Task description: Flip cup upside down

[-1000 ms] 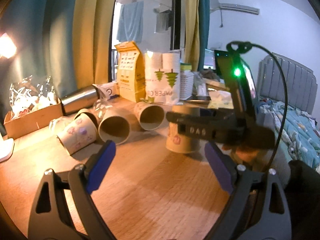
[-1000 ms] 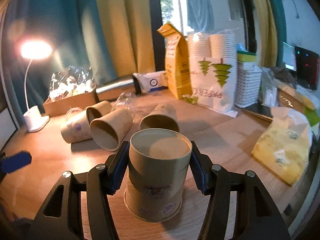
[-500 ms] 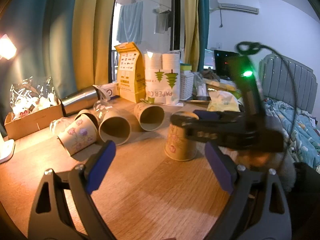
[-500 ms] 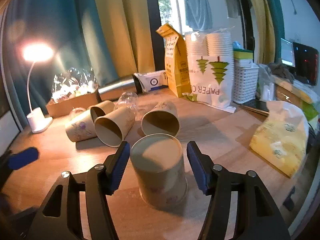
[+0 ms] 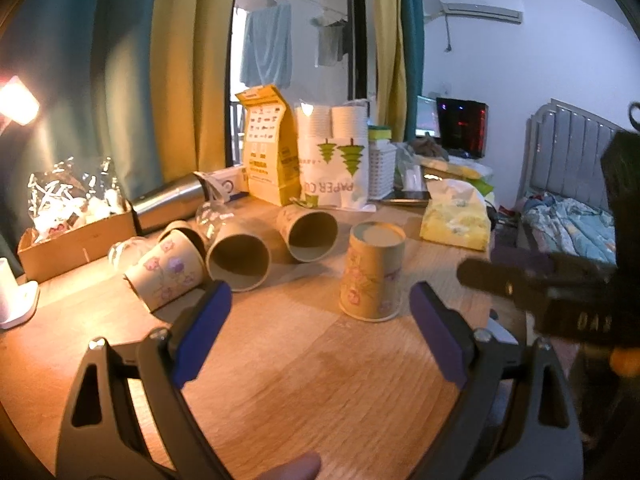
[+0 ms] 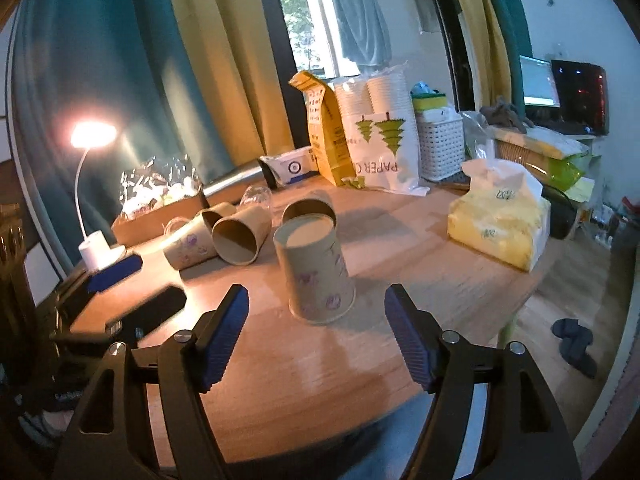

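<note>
A brown paper cup with a flower print (image 5: 373, 274) stands upside down on the wooden table (image 5: 304, 376), base up; it also shows in the right wrist view (image 6: 316, 272). My right gripper (image 6: 316, 332) is open and empty, drawn back just short of the cup. My left gripper (image 5: 320, 330) is open and empty, low over the table, left of the cup. The right gripper's body (image 5: 560, 292) shows at the right edge of the left wrist view.
Several paper cups (image 5: 240, 256) lie on their sides behind. A cardboard box (image 5: 76, 236), steel flask (image 5: 168, 204), yellow bag (image 5: 268, 148), bag of paper cups (image 5: 336, 160), tissue pack (image 6: 500, 220) and lamp (image 6: 94, 200) ring the table. The table edge (image 6: 520, 312) runs at the right.
My right gripper opened, let go of the upturned cup on the table and drew back from it. The left gripper stayed open and hardly moved.
</note>
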